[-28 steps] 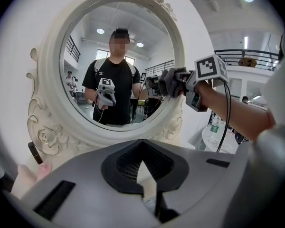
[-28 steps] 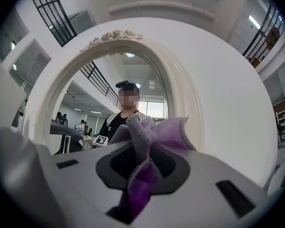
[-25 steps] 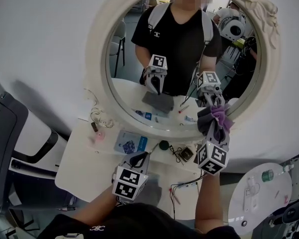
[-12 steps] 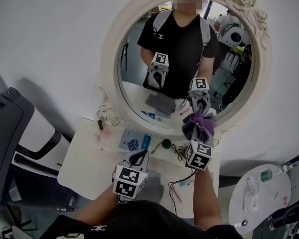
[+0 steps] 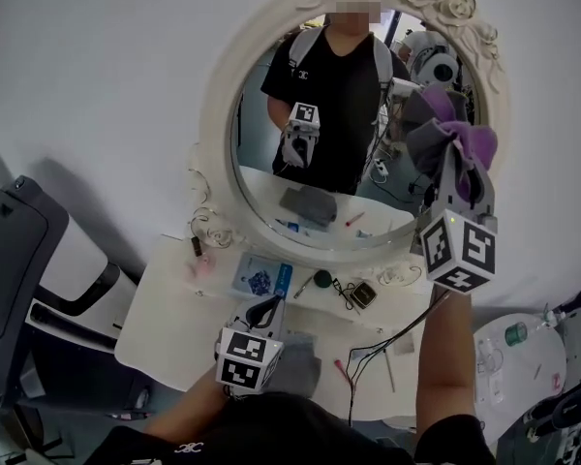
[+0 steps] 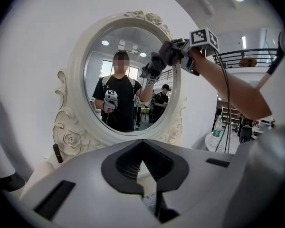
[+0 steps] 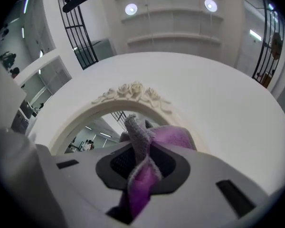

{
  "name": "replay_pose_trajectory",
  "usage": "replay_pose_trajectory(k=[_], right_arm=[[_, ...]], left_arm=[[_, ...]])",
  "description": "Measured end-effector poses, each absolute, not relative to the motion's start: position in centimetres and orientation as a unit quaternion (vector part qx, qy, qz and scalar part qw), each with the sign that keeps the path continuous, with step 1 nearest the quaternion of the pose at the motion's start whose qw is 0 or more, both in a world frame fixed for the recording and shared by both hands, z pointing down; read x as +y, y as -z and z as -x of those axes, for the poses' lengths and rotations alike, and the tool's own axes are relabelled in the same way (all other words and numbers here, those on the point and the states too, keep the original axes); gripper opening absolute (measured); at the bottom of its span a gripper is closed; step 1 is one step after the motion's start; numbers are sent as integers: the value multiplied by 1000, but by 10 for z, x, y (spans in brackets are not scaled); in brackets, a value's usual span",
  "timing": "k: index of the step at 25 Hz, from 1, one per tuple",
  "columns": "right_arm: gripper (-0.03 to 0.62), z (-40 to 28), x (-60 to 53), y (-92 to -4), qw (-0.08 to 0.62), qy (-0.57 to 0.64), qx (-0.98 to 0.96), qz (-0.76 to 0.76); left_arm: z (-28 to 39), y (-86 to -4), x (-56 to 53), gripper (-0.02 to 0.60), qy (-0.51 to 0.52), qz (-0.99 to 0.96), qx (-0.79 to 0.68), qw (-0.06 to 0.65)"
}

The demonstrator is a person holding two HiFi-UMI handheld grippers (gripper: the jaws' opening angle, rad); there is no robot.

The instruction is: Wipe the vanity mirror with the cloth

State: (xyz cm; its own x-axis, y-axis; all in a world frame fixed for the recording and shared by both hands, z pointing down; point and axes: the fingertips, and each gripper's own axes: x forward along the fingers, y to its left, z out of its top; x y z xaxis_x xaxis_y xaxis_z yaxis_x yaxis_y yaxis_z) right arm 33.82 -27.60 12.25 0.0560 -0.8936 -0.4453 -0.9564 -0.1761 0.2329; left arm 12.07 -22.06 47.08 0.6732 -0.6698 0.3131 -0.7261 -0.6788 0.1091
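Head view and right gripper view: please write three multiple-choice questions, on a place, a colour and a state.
1. Where is the cloth?
A. on the table
B. by the vanity mirror, near its upper right rim
C. on the chair
2. What colours is the cloth?
A. purple and grey
B. yellow
C. green
3. The right gripper is:
A. open, empty
B. lying on the table
C. shut on the cloth
Answers: B, it is raised beside that rim; A, both views show these colours; C, the jaws pinch it.

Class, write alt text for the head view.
The right gripper, shut on a purple and grey cloth, is raised at the upper right of an oval white-framed vanity mirror. The left gripper hangs low over the cluttered white table.
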Motion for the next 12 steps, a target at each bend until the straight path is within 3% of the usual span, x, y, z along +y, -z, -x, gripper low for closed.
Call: replay_pose_trajectory(k=[4,12], right_arm=[[55,-328,-278,-62,62,-302,624,717],[55,-312,-319,-29,47,-299,615,728]], left_arm=[[-108,-473,-221,2,-126,-907,-386,111],[-80,-480,-226,2,-134,-906,-385,112]])
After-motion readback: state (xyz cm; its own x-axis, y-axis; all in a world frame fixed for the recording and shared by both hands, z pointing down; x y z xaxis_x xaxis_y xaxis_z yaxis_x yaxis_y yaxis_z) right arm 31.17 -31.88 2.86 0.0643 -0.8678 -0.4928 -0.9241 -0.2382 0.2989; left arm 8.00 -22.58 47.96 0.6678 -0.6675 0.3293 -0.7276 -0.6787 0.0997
